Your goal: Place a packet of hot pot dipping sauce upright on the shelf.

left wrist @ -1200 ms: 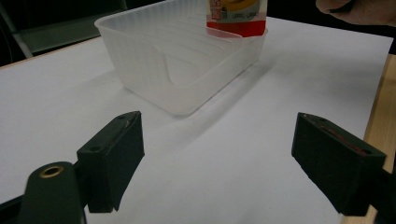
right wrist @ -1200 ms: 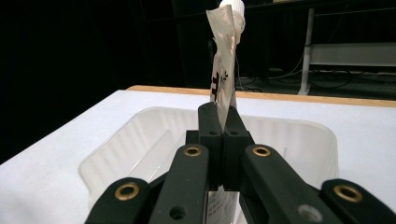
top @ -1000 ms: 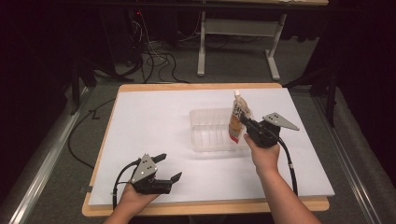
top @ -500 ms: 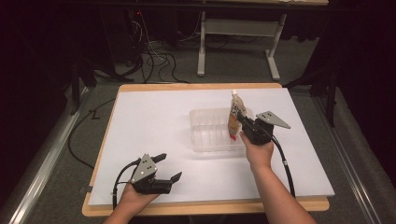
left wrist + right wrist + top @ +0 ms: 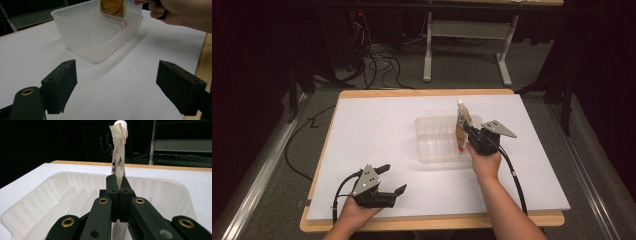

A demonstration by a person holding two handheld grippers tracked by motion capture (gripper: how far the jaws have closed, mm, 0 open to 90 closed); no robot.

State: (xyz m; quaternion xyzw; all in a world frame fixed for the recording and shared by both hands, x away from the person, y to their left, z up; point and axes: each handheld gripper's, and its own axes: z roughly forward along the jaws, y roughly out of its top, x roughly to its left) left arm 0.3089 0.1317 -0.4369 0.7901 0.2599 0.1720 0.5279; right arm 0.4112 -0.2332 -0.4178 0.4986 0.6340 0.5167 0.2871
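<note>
A clear plastic bin (image 5: 434,142) with upright dividers stands on the white table top, right of middle. An orange spouted pouch (image 5: 461,125) with a white cap stands upright at the bin's right end, its lower part inside the wall. My right gripper (image 5: 465,131) is shut on the pouch's edge; in the right gripper view the jaws (image 5: 119,188) pinch the pouch (image 5: 119,152) over the bin (image 5: 45,200). My left gripper (image 5: 393,179) rests open at the front left with nothing in it. The left gripper view has it (image 5: 116,82) facing the bin (image 5: 95,40) and pouch (image 5: 112,7).
The white board (image 5: 372,130) covers a wooden table whose edge (image 5: 432,221) runs along the front. Cables (image 5: 372,65) and a desk frame (image 5: 462,45) lie on the floor beyond. A hand (image 5: 180,15) holds the right gripper beside the bin.
My right gripper has carried the pouch a little to the left, over the bin's right end. The left gripper has stayed where it was.
</note>
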